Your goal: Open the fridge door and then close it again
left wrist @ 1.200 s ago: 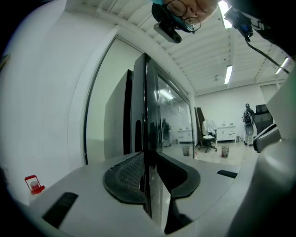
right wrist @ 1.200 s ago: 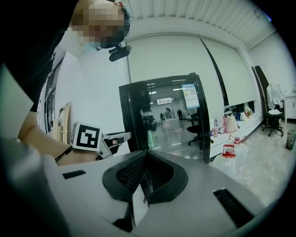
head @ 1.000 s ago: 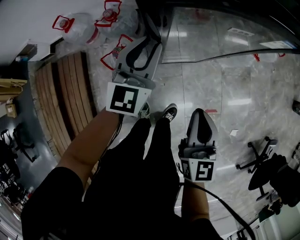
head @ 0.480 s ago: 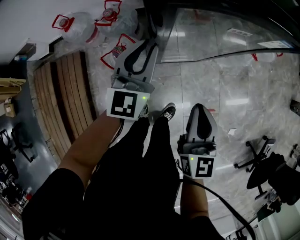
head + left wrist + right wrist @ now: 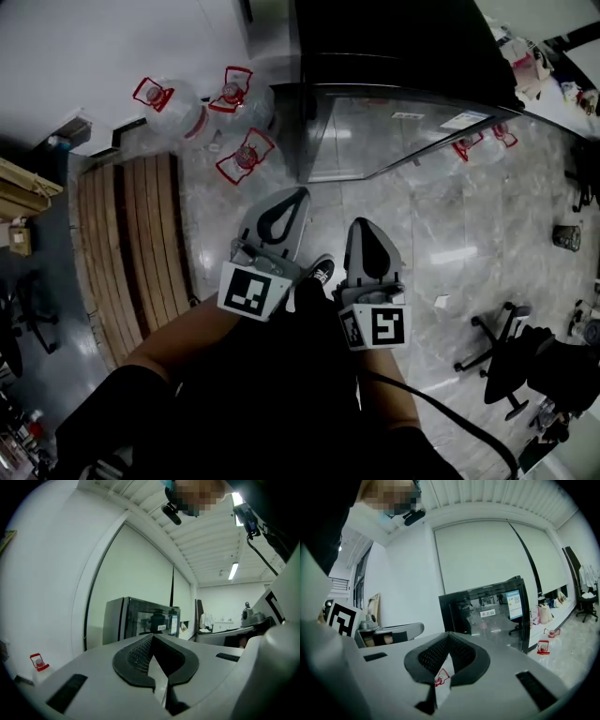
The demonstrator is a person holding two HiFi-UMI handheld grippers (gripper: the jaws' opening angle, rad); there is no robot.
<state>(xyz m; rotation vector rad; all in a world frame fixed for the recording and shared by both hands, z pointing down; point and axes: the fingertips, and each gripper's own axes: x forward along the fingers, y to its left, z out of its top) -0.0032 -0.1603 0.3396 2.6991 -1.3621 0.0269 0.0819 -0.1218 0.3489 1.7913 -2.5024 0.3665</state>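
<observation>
The black fridge (image 5: 403,56) stands ahead of me with its glass door (image 5: 412,131) closed. It also shows in the left gripper view (image 5: 140,620) and in the right gripper view (image 5: 487,611), still some way off. My left gripper (image 5: 284,201) is held out level toward it; its jaws have just closed, tips meeting with nothing between them (image 5: 152,635). Beside it, my right gripper (image 5: 364,228) points the same way, shut and empty (image 5: 449,633). Neither touches the fridge.
Three water jugs with red handles (image 5: 246,155) lie on the marble floor left of the fridge. A slatted wooden bench (image 5: 131,234) runs along the left. An office chair (image 5: 506,356) stands at the right. My legs and a shoe (image 5: 319,272) are below the grippers.
Both grippers have risen and drawn closer together, side by side. The head view has tilted up, bringing the whole fridge front into sight.
</observation>
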